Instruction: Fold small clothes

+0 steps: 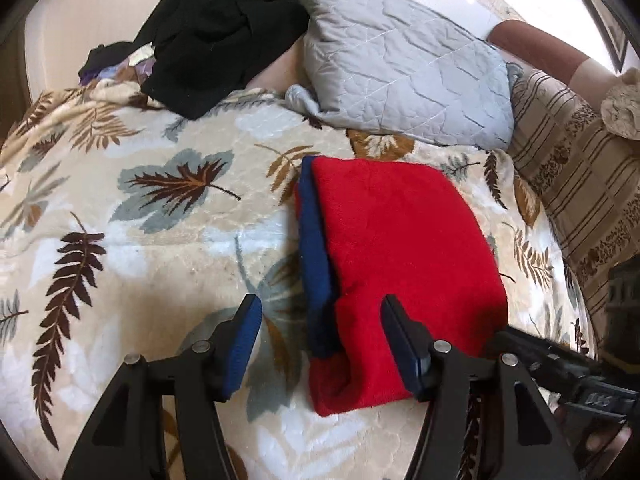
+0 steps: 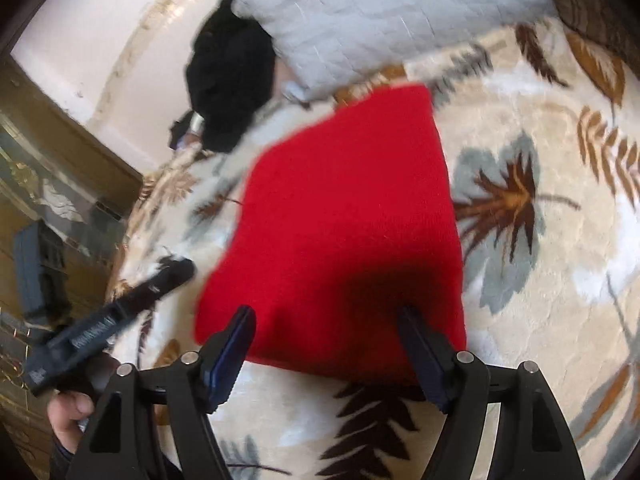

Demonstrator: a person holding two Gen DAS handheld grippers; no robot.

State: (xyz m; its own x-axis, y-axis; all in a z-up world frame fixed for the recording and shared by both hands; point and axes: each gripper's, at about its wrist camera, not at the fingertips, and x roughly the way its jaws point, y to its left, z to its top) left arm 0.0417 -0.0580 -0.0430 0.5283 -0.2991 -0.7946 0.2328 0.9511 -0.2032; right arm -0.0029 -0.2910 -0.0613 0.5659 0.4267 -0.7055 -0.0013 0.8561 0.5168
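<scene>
Red garment (image 1: 400,240) lies folded flat on the leaf-print blanket (image 1: 140,240), left gripper (image 1: 320,344) and right gripper (image 2: 326,344) both released, holding nothing — fold apparently complete; next, setting it aside.

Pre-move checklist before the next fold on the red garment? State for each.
1. Left gripper open: ok, jaws spread, nothing pinched.
2. Right gripper open: ok, jaws apart above the near edge of the cloth.
3. Red garment lying flat on the blanket: ok, already folded into a rough rectangle.
4. Edges lined up: not ok, a blue layer sticks out along the garment's left side in the left wrist view.
5. Garment clear of the grey pillow: ok, a gap of blanket shows between them.
6. Black clothes pile out of the way: ok, far side of the bed.
</scene>
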